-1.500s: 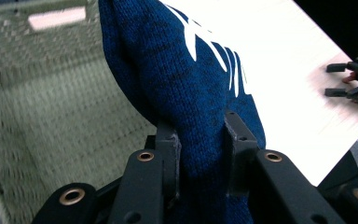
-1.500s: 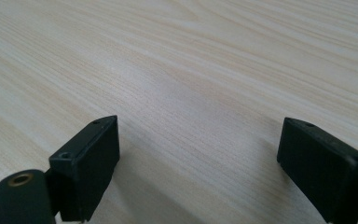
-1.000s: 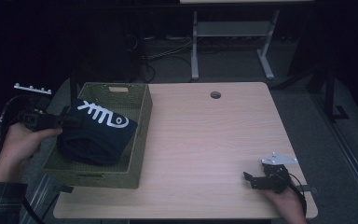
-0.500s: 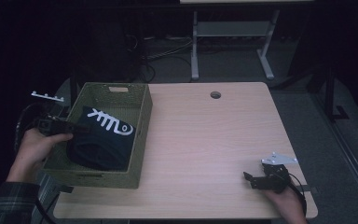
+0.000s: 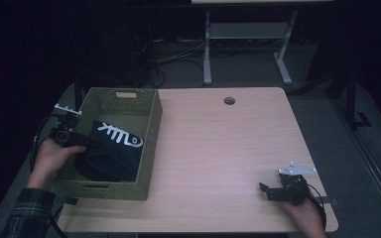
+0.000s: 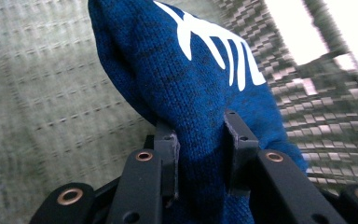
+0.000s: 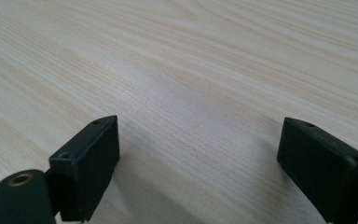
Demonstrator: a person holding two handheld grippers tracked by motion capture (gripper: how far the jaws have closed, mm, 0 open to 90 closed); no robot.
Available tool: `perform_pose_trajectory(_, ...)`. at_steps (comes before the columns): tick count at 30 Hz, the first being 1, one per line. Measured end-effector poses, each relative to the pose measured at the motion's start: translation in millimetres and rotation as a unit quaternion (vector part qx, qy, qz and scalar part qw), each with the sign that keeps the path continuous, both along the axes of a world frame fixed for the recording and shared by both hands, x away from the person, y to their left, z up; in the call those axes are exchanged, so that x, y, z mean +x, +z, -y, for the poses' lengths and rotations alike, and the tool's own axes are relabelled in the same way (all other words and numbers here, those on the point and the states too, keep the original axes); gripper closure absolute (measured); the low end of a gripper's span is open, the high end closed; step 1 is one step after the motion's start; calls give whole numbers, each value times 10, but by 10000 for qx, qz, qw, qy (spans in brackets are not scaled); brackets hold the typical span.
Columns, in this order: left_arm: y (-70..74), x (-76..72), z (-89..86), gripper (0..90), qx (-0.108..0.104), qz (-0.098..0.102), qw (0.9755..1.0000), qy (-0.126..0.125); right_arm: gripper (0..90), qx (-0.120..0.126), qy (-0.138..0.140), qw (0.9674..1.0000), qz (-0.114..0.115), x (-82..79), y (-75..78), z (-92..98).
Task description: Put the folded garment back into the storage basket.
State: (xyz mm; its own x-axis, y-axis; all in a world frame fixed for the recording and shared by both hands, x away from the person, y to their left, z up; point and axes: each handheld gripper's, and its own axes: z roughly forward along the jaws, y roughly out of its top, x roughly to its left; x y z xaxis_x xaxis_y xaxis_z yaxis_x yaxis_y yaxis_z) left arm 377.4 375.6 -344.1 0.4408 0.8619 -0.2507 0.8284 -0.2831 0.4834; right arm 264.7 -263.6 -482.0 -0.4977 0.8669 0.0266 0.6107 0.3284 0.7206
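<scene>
Left gripper (image 6: 200, 154): jaws clamped on a fold of the blue knit garment (image 6: 200, 84), cloth bunched tight between the two black pads. White fishbone print on the fabric runs away from the jaws toward the upper right in the left gripper view. Behind the cloth, woven wall and floor of the basket.

High view: left gripper (image 5: 87, 141) sits at the basket's left rim, the person's left hand (image 5: 52, 158) behind it, plaid sleeve at the bottom edge. Garment (image 5: 111, 156) lies inside the green woven basket (image 5: 151, 148), dark mass with the white print uppermost. Basket stands on the left end of the wooden table (image 5: 218, 148).

Right gripper (image 7: 198, 158): jaws wide apart, nothing between them, bare wood grain underneath. In the high view it (image 5: 265, 191) rests low over the table's near right corner, well apart from the basket, jaws pointing left.
</scene>
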Motion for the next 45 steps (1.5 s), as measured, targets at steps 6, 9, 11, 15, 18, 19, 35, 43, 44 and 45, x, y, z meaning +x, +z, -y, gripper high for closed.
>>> perform_pose_trajectory(6,-166,59,-9,693,465,-90,9988,131,126,3,-3,10000,-3,0,0,0)
perform_pose_trajectory(9,-208,68,-22,680,530,-107,9984,187,126,0,-1,10000,-2,0,0,0)
perform_pose_trajectory(11,-238,76,-46,654,577,-103,9980,227,126,2,-1,10000,0,0,0,0)
perform_pose_trajectory(15,-269,85,-79,566,622,-120,9976,279,126,2,-1,10000,0,0,0,0)
perform_pose_trajectory(18,-260,78,-100,502,617,-84,9975,335,126,3,-4,10000,-3,0,0,-1)
perform_pose_trajectory(19,-241,71,-118,470,618,-47,9974,378,126,3,-1,10000,0,0,0,-1)
perform_pose_trajectory(35,21,-29,-101,204,499,488,9967,426,126,0,-1,10000,-2,0,0,0)
perform_pose_trajectory(43,128,-29,188,134,432,840,9954,151,126,0,-2,10000,-2,0,0,0)
perform_pose_trajectory(44,137,-30,215,132,427,871,9952,115,126,0,-2,10000,-2,0,0,0)
perform_pose_trajectory(45,149,-35,250,132,427,909,9949,71,126,0,-1,10000,-1,0,0,0)
